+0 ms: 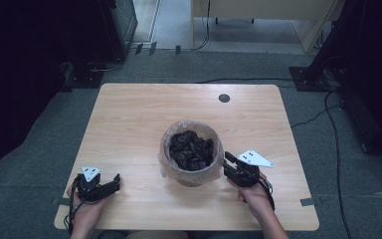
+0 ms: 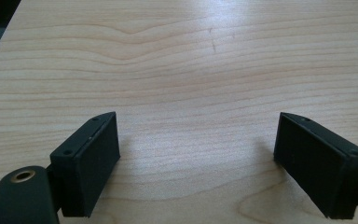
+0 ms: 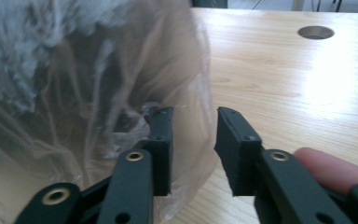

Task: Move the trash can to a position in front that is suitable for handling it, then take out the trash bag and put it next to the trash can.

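Spreading across most of the high view, a light wooden table (image 1: pixel 129 129) stands on grey carpet (image 1: pixel 30 149), with dark equipment at nine and three o'clock and cables (image 1: pixel 335 149) trailing over the floor at three. A round cable hole (image 1: pixel 224 98) sits near the table's twelve o'clock edge. At the centre stands a small bin (image 1: pixel 191 152) lined with a clear plastic bag (image 3: pixel 121 93), crumpled black material (image 1: pixel 191 148) inside it. At four o'clock from the bin, the right gripper (image 1: pixel 227 164) points at its side; in the right gripper view its jaws stand partly apart, a loose fold of the bag lying between them, one jaw behind the film, nothing pinched. At seven o'clock on the table, well apart from the bin, the left gripper (image 2: pixel 196 154) rests low over bare wood, jaws spread wide and holding nothing.
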A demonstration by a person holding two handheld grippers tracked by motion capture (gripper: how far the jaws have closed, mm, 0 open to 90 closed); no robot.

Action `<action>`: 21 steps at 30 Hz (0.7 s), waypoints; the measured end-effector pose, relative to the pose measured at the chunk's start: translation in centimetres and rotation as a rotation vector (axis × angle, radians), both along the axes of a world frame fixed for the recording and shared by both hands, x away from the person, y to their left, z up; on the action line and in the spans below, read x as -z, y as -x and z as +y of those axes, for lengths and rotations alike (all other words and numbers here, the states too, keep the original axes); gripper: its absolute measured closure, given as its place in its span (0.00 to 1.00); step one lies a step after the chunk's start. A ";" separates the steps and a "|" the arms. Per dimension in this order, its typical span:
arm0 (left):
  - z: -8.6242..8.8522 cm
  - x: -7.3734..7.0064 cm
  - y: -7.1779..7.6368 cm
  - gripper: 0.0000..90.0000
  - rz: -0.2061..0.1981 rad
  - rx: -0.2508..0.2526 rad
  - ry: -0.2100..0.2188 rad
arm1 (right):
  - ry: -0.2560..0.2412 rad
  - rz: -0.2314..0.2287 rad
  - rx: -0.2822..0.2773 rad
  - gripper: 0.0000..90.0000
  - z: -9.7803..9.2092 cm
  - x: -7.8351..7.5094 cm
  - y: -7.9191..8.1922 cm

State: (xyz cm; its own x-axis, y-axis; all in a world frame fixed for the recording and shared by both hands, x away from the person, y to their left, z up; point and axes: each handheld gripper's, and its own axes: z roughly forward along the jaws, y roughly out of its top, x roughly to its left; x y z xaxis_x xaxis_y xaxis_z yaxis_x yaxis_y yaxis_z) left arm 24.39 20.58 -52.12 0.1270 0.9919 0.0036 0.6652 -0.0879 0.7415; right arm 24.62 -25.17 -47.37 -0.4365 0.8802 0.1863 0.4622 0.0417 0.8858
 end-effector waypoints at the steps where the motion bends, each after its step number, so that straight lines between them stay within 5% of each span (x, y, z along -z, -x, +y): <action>1: 0.0 0.0 0.0 0.15 0.000 -0.001 0.000 | -0.006 -0.002 0.009 0.69 -0.3 -0.1 0.0; 8: 0.0 0.0 0.0 0.15 0.000 0.000 0.001 | -0.031 0.030 0.117 0.55 -2.4 0.3 0.4; 21: -1.7 -0.2 0.2 0.17 -0.020 0.024 0.014 | 0.065 0.127 0.235 0.38 -3.4 3.2 0.5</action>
